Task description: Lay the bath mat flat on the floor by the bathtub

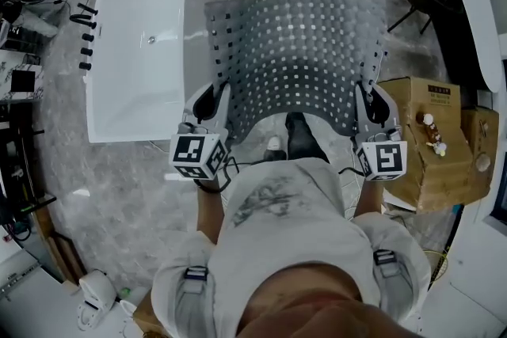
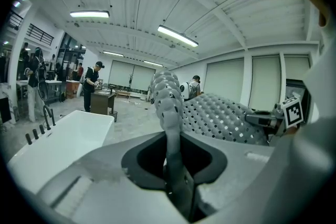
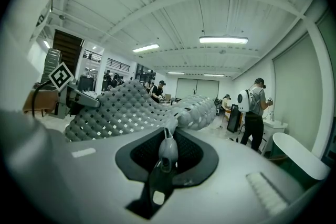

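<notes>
Right of bathtub, bath mat

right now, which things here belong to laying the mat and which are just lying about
Job: bath mat, left claw and right claw each shut on its near edge, bathtub, floor beside it.
Lying about: cardboard box, black taps, people in the background.

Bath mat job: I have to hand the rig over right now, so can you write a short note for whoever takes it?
Left gripper: shut on the near left edge of the bath mat.
Right gripper: shut on its near right edge.
Mat: held up, spread and bowed between them, over the floor beside the bathtub.
Done: mat lifted and spread.
Left: lower it flat by the tub, then open both grippers.
</notes>
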{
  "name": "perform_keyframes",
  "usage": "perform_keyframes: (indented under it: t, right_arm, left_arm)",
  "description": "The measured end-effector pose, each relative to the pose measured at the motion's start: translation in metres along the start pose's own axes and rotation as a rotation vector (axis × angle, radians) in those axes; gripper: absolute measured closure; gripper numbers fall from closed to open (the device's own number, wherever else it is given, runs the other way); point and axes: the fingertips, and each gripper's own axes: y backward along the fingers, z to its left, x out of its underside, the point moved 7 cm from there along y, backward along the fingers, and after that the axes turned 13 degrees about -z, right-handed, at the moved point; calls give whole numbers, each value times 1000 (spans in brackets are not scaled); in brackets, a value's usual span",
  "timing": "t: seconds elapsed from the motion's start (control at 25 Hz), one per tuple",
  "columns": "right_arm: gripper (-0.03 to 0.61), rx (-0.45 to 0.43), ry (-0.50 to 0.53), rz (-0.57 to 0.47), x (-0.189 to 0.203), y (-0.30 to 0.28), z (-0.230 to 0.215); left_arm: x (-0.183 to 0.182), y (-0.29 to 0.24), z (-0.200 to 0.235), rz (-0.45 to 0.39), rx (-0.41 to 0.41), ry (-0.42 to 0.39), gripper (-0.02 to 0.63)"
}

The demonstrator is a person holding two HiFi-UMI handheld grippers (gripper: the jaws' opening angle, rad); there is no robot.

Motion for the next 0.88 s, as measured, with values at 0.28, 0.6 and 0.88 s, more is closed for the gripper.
perform_keyframes:
  t: [0.28, 0.6, 0.88]
  right_arm:
    - [531, -25, -25, 0, 28, 41, 18]
    - [531, -108, -40, -19, 31, 13, -11]
    - [531, -124, -57, -35, 33, 3, -26]
  left_arm:
    - [34, 41, -14, 13, -30, 12, 540]
    - [29, 15, -21, 18, -92, -7, 540]
    - [24, 3, -23, 10, -122, -20, 540]
